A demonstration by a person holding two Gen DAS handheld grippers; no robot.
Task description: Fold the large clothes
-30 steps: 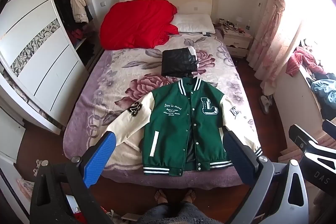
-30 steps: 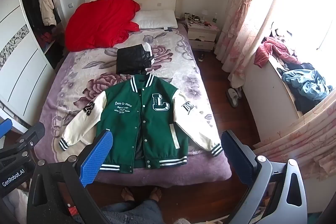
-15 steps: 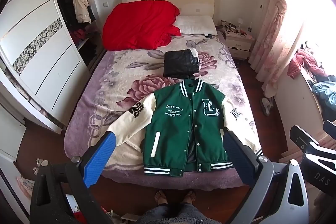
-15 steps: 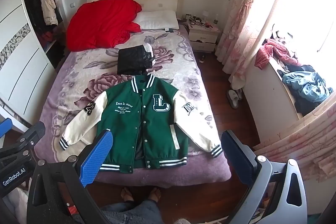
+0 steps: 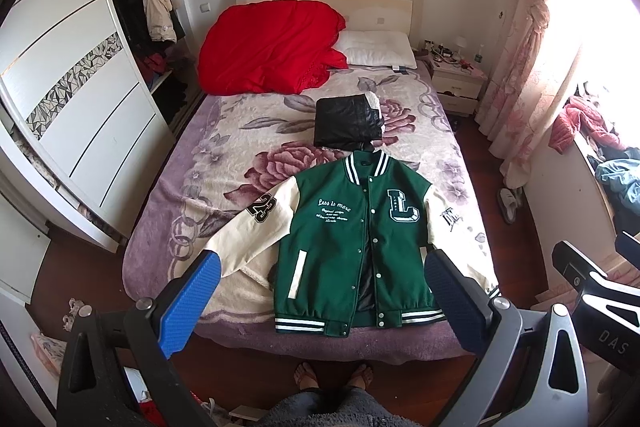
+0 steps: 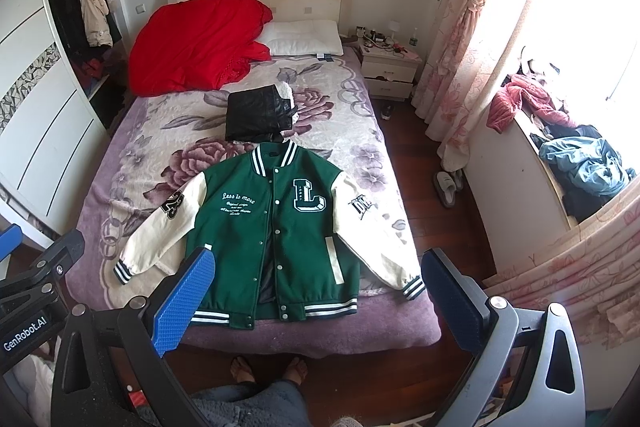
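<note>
A green varsity jacket (image 5: 352, 239) (image 6: 276, 223) with cream sleeves lies flat, front up, snaps closed, near the foot of the bed (image 5: 192, 187). Both sleeves spread out to the sides. My left gripper (image 5: 320, 287) hangs open above the foot edge, nothing between its blue pads (image 5: 188, 303). My right gripper (image 6: 316, 283) is likewise open and empty, held high over the jacket's hem. Neither touches the cloth. Each gripper's body shows at the edge of the other's view.
A folded black garment (image 5: 346, 123) lies just beyond the jacket's collar. A red duvet (image 5: 268, 47) and a pillow (image 5: 378, 49) sit at the headboard. A wardrobe (image 5: 72, 99) stands left, a nightstand (image 5: 456, 83) and curtains right. The person's bare feet (image 5: 332, 375) stand on the wood floor.
Both views have shifted slightly, the bed and jacket sliding a little rightward and down in frame. Both grippers stay open; the jacket has not moved.
</note>
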